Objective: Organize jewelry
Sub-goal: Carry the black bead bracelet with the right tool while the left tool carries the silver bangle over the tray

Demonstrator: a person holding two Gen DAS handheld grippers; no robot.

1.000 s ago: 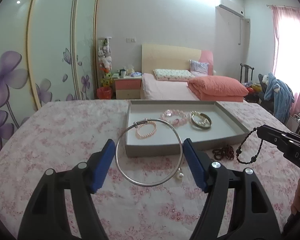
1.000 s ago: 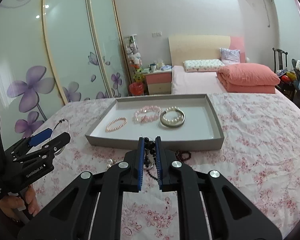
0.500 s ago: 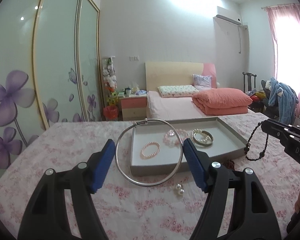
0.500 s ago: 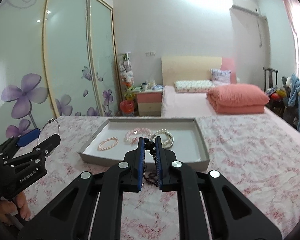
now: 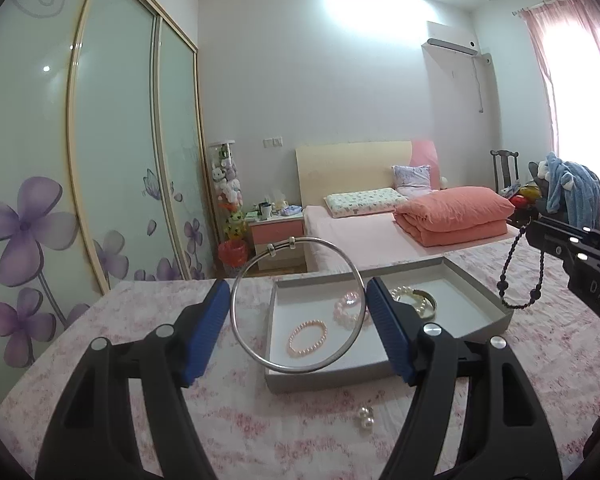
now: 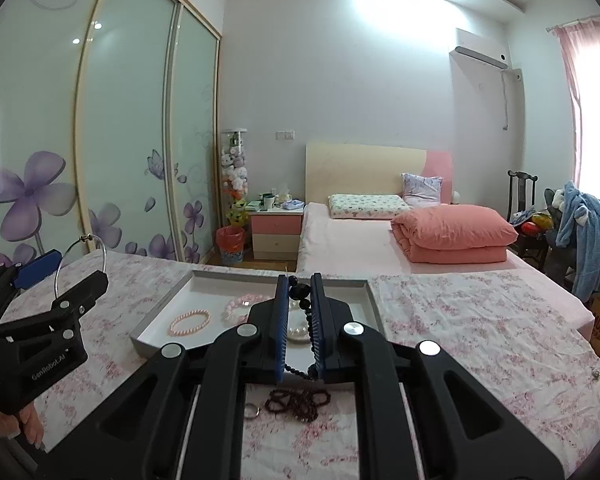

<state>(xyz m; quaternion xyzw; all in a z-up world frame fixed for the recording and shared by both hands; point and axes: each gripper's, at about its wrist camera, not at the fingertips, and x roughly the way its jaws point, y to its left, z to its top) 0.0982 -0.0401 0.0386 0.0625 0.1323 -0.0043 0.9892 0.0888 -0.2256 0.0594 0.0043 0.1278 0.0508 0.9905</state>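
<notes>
Left gripper (image 5: 298,322) grasps the silver bangle (image 5: 299,305); right gripper (image 6: 300,320), clenched on black beads (image 6: 300,293), seems nearer the tray (image 6: 162,316) ahead.

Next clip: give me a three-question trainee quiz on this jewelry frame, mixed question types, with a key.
1. True or false: the left gripper holds the silver bangle.
2. What does the right gripper pinch? A) pink bracelet B) dark bead strand C) pearl earrings
3. Fill in: the pink bracelet lies inside the grey ____.

Key
1. True; the bangle sits between its blue pads.
2. B; the dark bead strand hangs from it.
3. tray
</notes>
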